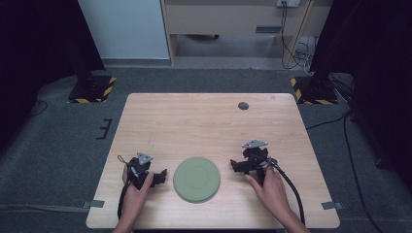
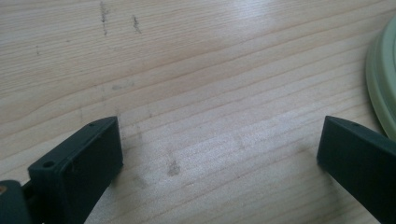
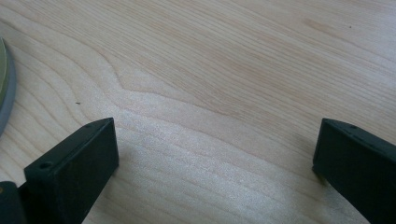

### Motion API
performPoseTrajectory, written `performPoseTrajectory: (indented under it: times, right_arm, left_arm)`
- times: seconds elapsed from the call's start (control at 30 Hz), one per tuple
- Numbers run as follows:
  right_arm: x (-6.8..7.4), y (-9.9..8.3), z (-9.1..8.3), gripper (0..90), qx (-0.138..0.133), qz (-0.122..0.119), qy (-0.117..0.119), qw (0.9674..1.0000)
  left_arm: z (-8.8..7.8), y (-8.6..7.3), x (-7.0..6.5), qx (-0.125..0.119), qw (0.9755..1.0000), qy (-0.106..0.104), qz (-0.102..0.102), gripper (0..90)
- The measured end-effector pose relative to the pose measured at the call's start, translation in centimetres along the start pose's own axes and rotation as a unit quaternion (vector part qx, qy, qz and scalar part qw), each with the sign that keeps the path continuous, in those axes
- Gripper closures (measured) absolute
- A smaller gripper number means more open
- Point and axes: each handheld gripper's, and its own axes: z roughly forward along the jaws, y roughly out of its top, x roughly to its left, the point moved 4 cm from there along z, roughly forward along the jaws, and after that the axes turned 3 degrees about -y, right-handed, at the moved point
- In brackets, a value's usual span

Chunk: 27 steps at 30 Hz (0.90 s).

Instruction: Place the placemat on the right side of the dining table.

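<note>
A light wooden table (image 1: 214, 121) stands on grey carpet (image 1: 58, 145). Behind it are a pale wall panel (image 1: 124, 29), wooden furniture (image 1: 228, 19), and what may be dark curtains (image 1: 39, 39) at both sides.

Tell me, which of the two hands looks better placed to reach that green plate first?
Probably the left. In the high view the left gripper sits closer to the plate than the right gripper. Both stand open over bare table, and the plate's rim fills more of the left gripper view.

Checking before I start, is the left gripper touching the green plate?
Apart. The left gripper in the high view leaves bare table before the green plate.
</note>
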Motion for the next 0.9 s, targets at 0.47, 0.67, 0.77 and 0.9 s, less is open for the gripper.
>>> performPoseTrajectory:
  times: [0.47, 0.67, 0.77, 0.9]
  right_arm:
    - [0.0, 0.0, -0.3, 5.7, 0.004, 0.001, 0.003, 1.0000]
    - [1.3, 0.0, -3.2, 6.4, -0.028, -0.026, 0.030, 0.9988]
    - [2.3, -0.1, -4.5, 6.5, -0.043, -0.039, 0.043, 0.9974]
    - [3.6, -0.5, -4.9, 6.7, -0.041, -0.047, 0.063, 0.9961]
  left_arm:
    - [-0.4, -0.2, -0.3, -0.005, 0.9993, -0.029, 0.024, 1.8]
    - [-1.3, -0.7, -0.3, -0.014, 0.9984, -0.044, 0.033, 2.6]
    - [-1.6, -0.8, -0.5, -0.011, 0.9977, -0.053, 0.041, 3.2]
    - [-1.8, -0.9, -1.5, -0.007, 0.9958, -0.072, 0.055, 3.6]
